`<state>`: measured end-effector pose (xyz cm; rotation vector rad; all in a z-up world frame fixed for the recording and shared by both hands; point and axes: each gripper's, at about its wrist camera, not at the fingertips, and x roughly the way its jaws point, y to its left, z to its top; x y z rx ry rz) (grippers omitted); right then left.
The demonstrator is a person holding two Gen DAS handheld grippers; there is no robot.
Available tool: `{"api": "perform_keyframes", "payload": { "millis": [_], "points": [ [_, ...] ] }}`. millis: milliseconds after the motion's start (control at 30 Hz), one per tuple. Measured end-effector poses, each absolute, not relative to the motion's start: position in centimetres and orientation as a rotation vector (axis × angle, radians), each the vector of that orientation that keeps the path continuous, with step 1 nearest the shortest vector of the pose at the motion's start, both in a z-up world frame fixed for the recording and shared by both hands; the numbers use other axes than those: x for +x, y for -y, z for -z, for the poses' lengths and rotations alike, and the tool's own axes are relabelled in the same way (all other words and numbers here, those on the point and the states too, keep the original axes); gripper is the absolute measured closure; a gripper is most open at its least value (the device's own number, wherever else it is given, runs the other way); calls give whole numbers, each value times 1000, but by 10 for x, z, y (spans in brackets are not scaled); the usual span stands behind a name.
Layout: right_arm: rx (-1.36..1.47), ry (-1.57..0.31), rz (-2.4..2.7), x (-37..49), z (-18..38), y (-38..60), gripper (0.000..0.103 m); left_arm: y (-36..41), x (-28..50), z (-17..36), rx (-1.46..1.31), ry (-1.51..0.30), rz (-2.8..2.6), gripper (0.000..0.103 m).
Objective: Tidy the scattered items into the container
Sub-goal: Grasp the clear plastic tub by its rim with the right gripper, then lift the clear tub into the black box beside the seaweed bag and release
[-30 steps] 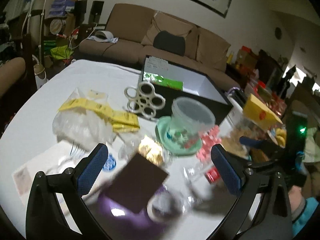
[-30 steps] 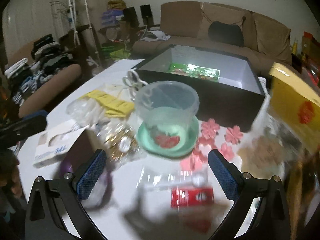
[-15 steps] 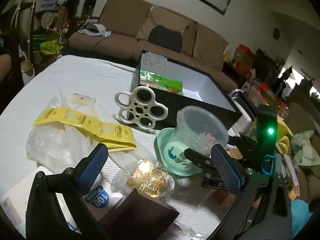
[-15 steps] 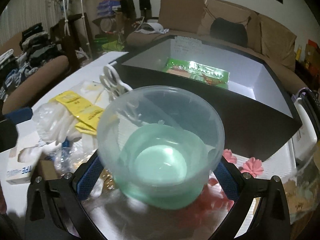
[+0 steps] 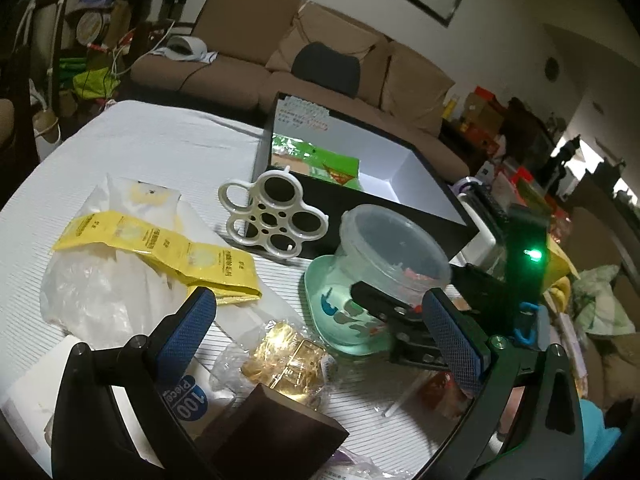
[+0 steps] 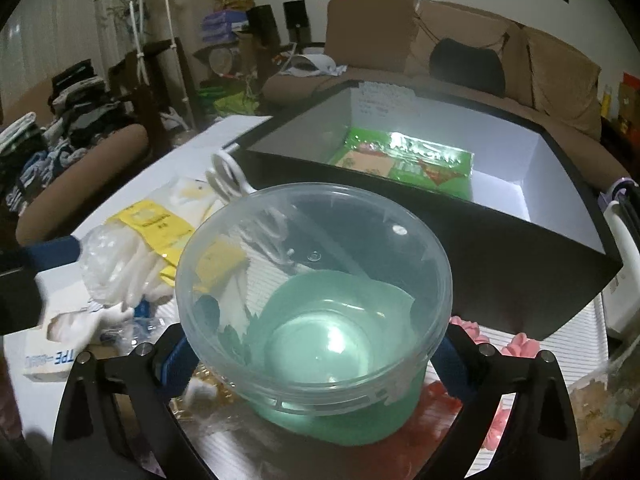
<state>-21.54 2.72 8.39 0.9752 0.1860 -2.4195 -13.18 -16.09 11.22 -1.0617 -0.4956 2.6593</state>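
Note:
A clear plastic tub (image 6: 316,312) stands on a green dish (image 5: 340,320) in front of the black box (image 6: 440,224). My right gripper (image 6: 316,354) has its fingers on either side of the tub, close to its walls; from the left wrist view (image 5: 394,312) it reaches the tub from the right. Contact is not clear. The box holds a green packet (image 6: 420,160). My left gripper (image 5: 324,324) is open and empty, above a gold-wrapped bag (image 5: 288,360) and a dark brown block (image 5: 276,432).
A white ring-shaped holder (image 5: 272,216) leans on the box front. A yellow packet (image 5: 160,244) lies on clear plastic bags (image 5: 104,292). Pink flower pieces (image 6: 516,348) lie right of the dish. A white carton (image 6: 52,344) is at left. A sofa (image 5: 320,68) stands behind.
My right gripper has moved forward until the tub sits between its fingers. My left gripper has moved forward over the clutter and steadied.

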Motion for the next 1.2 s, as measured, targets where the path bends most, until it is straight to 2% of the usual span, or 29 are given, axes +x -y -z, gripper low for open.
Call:
{"api": "perform_keyframes", "payload": {
  "millis": [200,500,633,933,1200],
  "points": [
    [949,-178,2410,-198,-107,-36,4,163,-128,-116,-1047,524,-2633,0],
    [873,-103,2416,-190,-195,-61,4,167,-125,-133,-949,578,-2605,0],
    [852,-79,2459,-209,-226,-65,4,159,-138,-136,-996,528,-2624,0],
    [898,57,2577,-276,-252,-88,4,121,-217,-187,-1084,319,-2635,1],
    [1114,145,2708,-387,-217,-101,4,127,-276,-186,-1137,498,-2579,1]
  ]
}}
